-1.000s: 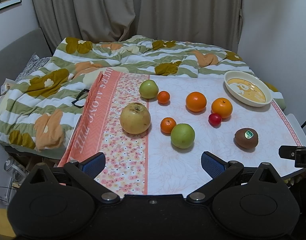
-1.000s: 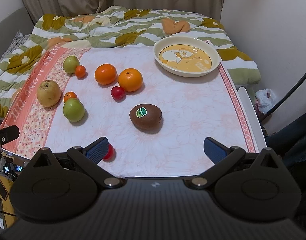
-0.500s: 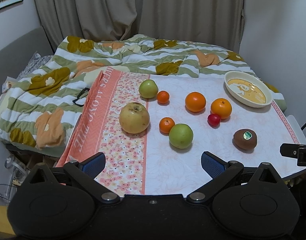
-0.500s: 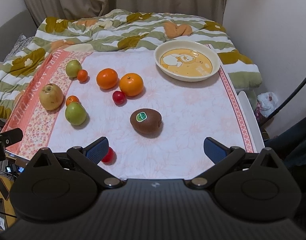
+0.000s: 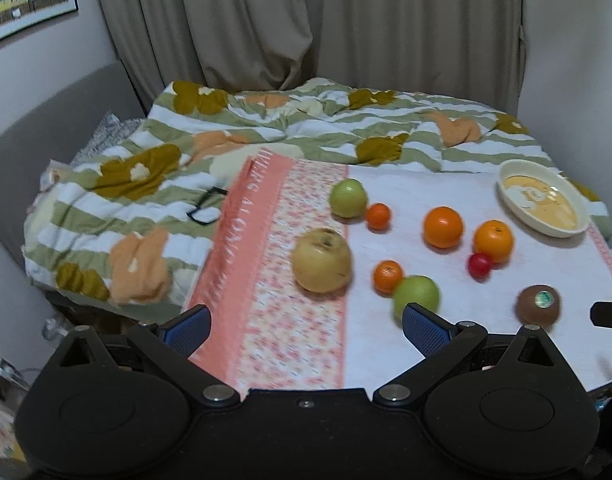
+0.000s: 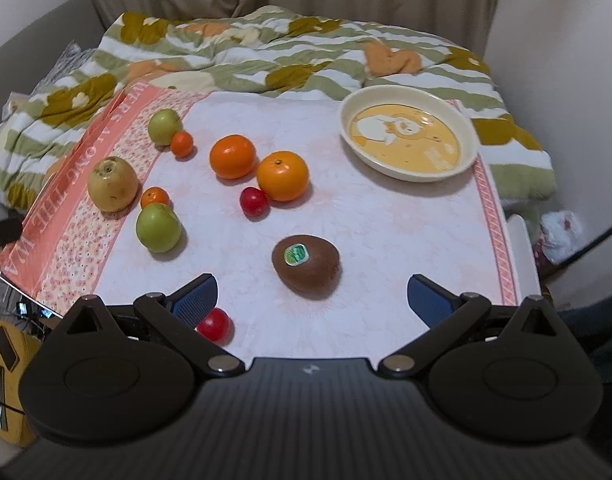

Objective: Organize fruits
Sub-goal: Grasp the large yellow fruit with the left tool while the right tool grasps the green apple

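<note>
Fruit lies on a cloth-covered table: a yellow pear, two green apples, two oranges, two small tangerines, a brown kiwi with a sticker, and two red cherry tomatoes. A cream bowl stands empty at the far right. My left gripper is open over the table's near left edge. My right gripper is open, with the kiwi just ahead between its fingers.
A striped flowered duvet covers the bed behind and left of the table, with black glasses lying on it. Curtains and walls close in behind. A white bag and a cable lie right of the table.
Both grippers have moved forward and tilted up slightly; the kiwi sits closer to my right gripper. Both stay open. No fruit has moved.
</note>
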`<act>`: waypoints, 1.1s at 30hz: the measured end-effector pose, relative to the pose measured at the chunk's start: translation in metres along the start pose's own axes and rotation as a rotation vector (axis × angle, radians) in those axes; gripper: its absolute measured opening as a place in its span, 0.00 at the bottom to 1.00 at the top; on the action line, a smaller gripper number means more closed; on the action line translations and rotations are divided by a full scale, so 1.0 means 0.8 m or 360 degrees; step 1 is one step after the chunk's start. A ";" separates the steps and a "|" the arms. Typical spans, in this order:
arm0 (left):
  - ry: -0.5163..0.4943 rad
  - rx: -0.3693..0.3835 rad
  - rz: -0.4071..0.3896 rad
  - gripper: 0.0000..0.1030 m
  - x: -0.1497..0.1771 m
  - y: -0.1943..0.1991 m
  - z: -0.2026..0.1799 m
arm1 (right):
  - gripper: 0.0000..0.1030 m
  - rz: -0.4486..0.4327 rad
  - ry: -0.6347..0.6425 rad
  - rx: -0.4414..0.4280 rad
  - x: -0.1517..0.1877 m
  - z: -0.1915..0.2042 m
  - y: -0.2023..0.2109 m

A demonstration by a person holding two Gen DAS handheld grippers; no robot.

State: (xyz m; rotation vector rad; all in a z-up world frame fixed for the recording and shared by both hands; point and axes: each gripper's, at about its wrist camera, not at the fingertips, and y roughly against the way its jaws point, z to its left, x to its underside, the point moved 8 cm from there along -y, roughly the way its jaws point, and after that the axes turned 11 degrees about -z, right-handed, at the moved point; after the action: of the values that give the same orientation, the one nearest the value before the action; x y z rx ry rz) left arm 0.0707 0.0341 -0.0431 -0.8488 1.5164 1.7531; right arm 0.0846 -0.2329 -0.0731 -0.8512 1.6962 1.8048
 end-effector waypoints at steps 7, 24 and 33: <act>-0.0198 0.0074 -0.0030 1.00 -0.014 -0.039 0.027 | 1.00 0.0010 -0.0033 -0.0011 -0.008 0.042 -0.019; -0.0440 0.0659 0.0062 1.00 -0.020 -0.163 0.060 | 1.00 0.0130 -0.0331 0.0090 0.003 0.161 -0.094; -0.0506 0.0886 0.0173 0.98 -0.005 -0.221 0.033 | 1.00 0.0151 -0.0303 0.0136 0.006 0.202 -0.131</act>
State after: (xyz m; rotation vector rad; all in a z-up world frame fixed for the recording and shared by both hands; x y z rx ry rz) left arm 0.2165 0.0797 -0.1363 -0.2007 1.7223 1.3435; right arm 0.1435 -0.0632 -0.1440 -0.5527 1.7012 1.7980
